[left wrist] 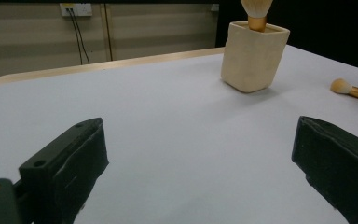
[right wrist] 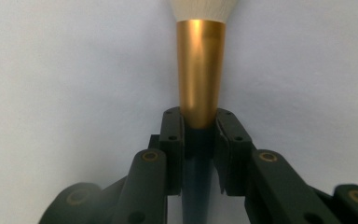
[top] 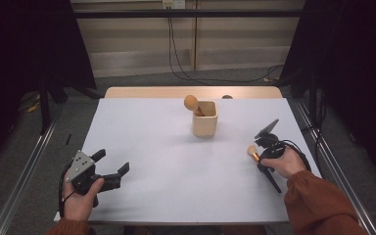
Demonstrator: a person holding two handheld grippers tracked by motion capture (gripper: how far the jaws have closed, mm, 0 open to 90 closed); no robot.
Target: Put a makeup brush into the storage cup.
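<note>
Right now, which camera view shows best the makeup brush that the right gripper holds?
The right gripper view: the brush stands close up, its gold collar clamped in the right gripper. In the high view the brush is small beside the hand. The left gripper view shows its pale tip and gold collar at the frame's edge.
</note>
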